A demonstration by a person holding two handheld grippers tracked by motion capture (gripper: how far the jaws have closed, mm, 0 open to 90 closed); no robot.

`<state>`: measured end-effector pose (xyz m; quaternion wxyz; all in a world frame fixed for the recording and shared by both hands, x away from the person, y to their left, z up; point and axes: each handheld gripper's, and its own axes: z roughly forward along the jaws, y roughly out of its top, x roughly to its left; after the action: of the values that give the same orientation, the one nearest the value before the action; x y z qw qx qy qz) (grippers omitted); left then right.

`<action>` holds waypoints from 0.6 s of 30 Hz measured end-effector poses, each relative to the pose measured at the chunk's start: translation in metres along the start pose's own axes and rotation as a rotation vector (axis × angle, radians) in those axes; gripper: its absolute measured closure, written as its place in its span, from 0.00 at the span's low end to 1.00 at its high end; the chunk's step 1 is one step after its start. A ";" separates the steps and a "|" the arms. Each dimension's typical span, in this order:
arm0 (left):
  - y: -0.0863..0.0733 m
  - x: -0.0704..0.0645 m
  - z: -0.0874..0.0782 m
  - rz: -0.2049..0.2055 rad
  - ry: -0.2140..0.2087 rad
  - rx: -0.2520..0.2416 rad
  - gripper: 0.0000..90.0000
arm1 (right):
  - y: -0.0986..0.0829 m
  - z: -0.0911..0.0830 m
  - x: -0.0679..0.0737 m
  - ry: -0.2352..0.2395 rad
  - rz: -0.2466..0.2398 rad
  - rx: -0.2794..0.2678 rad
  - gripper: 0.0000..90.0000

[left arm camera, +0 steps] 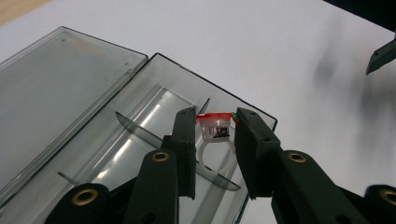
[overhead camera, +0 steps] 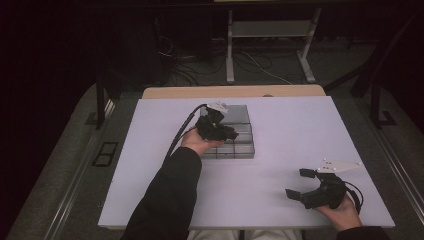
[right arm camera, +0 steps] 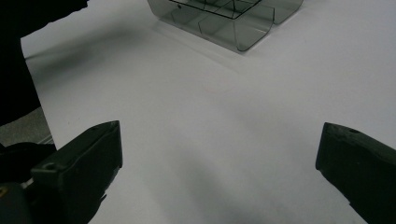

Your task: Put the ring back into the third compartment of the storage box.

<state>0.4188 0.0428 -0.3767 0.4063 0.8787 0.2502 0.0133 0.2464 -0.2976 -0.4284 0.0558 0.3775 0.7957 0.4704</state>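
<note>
Starting at the left of the high view, we see our left gripper held over the smoky clear compartment box, which lies open near the middle of the far edge of the white worktop. In the left gripper view its jaws pinch a small white plastic ring with a red-topped head, pressed between the two black pads. The ring hangs above a compartment at the box's corner, just over a thin divider; we cannot tell whether it touches the floor of the box. The flat lid lies folded open beside the tray.

Further right, near the worktop's near right corner, our right gripper rests low with its jaws spread wide and nothing between them. In the right gripper view bare worktop lies between the jaws, well apart from the box.
</note>
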 end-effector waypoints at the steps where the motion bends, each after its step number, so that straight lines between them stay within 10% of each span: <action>1: 0.000 0.000 0.002 -0.002 0.000 -0.001 0.75 | 0.000 0.000 0.000 0.000 -0.001 0.000 0.00; 18: -0.003 -0.002 0.022 -0.022 -0.019 0.009 0.75 | 0.000 0.000 0.000 0.000 -0.010 0.004 0.00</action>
<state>0.4207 0.0287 -0.3932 0.4051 0.8777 0.2560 -0.0008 0.2464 -0.2973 -0.4284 0.0572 0.3737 0.7986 0.4684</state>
